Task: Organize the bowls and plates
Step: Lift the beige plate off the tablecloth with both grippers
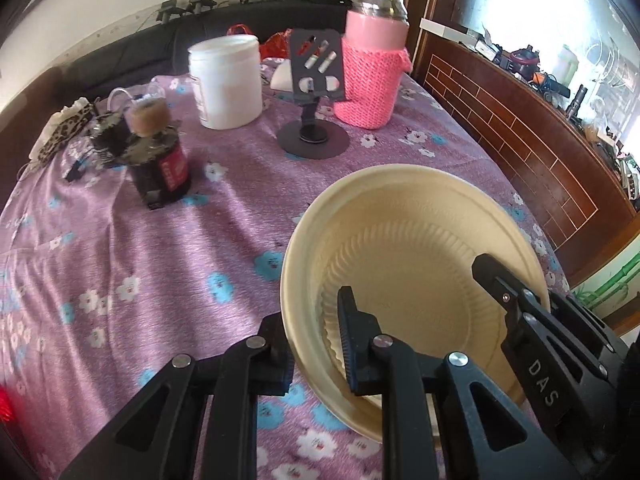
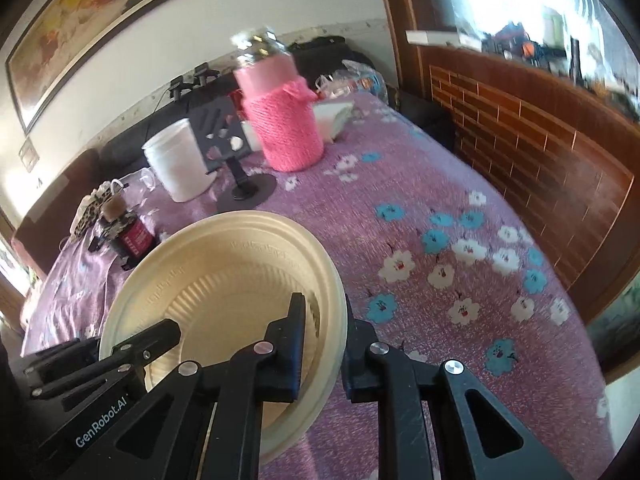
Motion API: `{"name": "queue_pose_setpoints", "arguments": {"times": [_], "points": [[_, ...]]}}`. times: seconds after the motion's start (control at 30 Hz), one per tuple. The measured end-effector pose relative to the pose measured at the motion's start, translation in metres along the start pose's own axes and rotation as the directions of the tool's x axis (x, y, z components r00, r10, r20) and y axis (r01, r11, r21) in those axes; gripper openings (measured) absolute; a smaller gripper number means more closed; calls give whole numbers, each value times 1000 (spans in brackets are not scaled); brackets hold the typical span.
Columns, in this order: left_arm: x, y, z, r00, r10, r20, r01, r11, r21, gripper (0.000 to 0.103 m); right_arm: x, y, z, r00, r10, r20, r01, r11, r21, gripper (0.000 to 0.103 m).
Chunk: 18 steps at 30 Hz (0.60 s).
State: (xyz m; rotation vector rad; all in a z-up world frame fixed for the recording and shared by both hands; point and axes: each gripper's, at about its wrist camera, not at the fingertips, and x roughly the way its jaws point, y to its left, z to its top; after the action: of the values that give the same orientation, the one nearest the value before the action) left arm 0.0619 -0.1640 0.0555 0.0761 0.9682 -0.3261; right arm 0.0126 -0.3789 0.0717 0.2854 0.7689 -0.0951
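Note:
A cream paper bowl [image 1: 408,240] is held between both grippers above the purple flowered tablecloth [image 1: 140,240]. My left gripper [image 1: 316,344] is shut on the bowl's left rim, one finger inside, one outside. The right gripper's fingers [image 1: 516,300] show at the bowl's right rim. In the right wrist view my right gripper [image 2: 324,344] is shut on the bowl's [image 2: 228,264] right rim, and the left gripper's fingers [image 2: 120,356] hold the far side. The bowl is tilted and looks like more than one nested together.
At the back of the table stand a white tub [image 1: 226,80], a black phone stand [image 1: 316,92], a pink knit-covered jar [image 1: 374,60] and a dark red can [image 1: 160,168]. A wooden panel [image 1: 520,128] borders the table's right side.

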Motion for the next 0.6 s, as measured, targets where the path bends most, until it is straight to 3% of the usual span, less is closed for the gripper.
{"name": "queue_pose_setpoints", "arguments": {"times": [0.37, 0.6], "points": [[-52, 14, -26, 998, -15, 56, 16, 1000, -19, 18, -56, 23, -14, 999, 35, 20, -34, 999, -26, 16], [-70, 25, -47, 998, -35, 58, 37, 999, -32, 18, -71, 30, -34, 998, 57, 7, -57, 998, -6, 16]]}}
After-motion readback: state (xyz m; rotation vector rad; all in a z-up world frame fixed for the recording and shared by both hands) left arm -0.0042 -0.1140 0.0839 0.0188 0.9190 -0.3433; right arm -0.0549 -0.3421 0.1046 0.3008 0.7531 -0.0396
